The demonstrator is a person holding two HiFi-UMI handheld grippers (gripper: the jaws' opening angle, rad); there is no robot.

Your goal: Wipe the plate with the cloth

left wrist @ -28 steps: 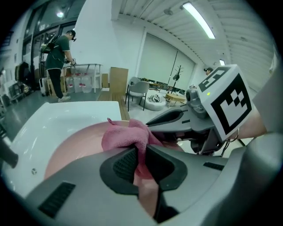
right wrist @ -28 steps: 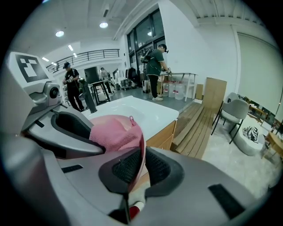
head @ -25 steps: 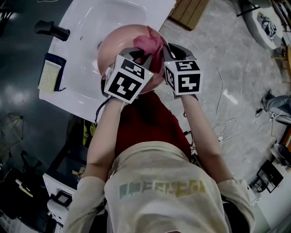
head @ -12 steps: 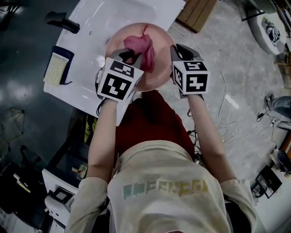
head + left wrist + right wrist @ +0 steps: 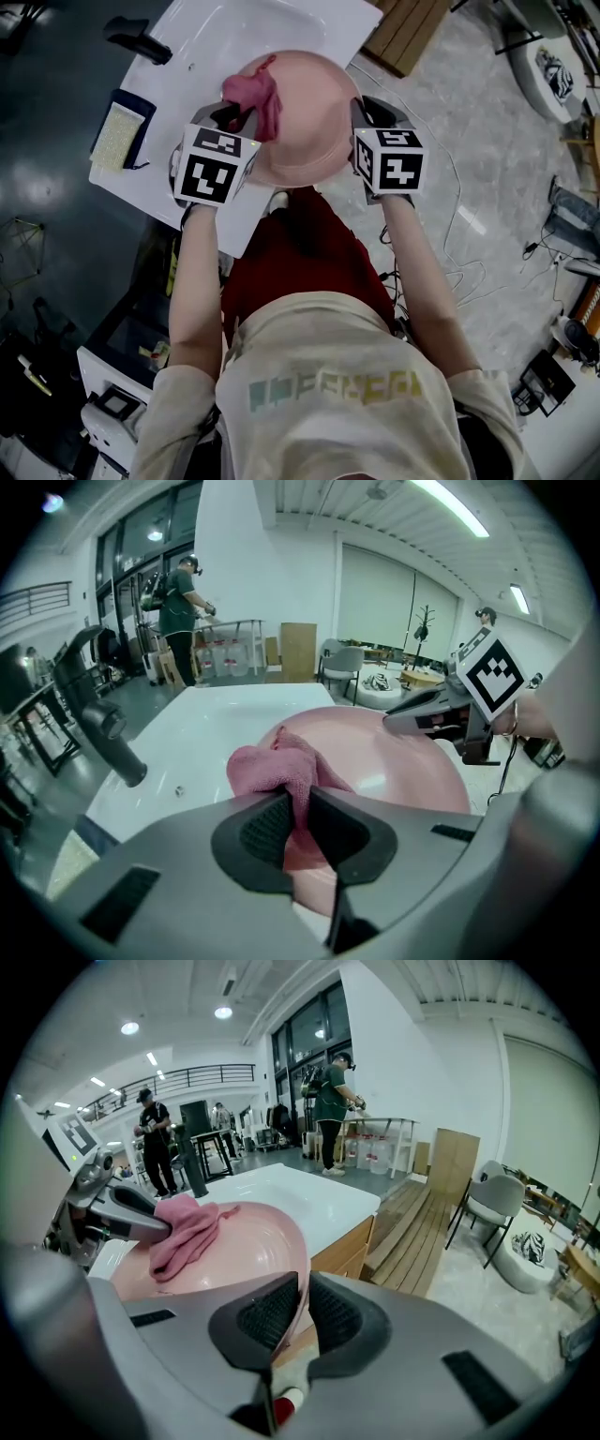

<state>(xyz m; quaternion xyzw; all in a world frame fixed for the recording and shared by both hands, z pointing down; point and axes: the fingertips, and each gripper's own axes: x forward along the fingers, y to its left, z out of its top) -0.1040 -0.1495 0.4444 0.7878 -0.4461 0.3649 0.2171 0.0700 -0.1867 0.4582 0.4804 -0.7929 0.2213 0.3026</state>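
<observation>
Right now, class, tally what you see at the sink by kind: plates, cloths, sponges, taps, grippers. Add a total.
plate: 1
cloth: 1
sponge: 1
tap: 1
grippers: 2, left gripper and right gripper
Total: 6

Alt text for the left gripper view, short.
The left hand-held gripper is shut on a pink cloth resting on a pink plate above a white sink. At right, the right hand-held gripper clamps the plate's rim; a black faucet stands at left.
</observation>
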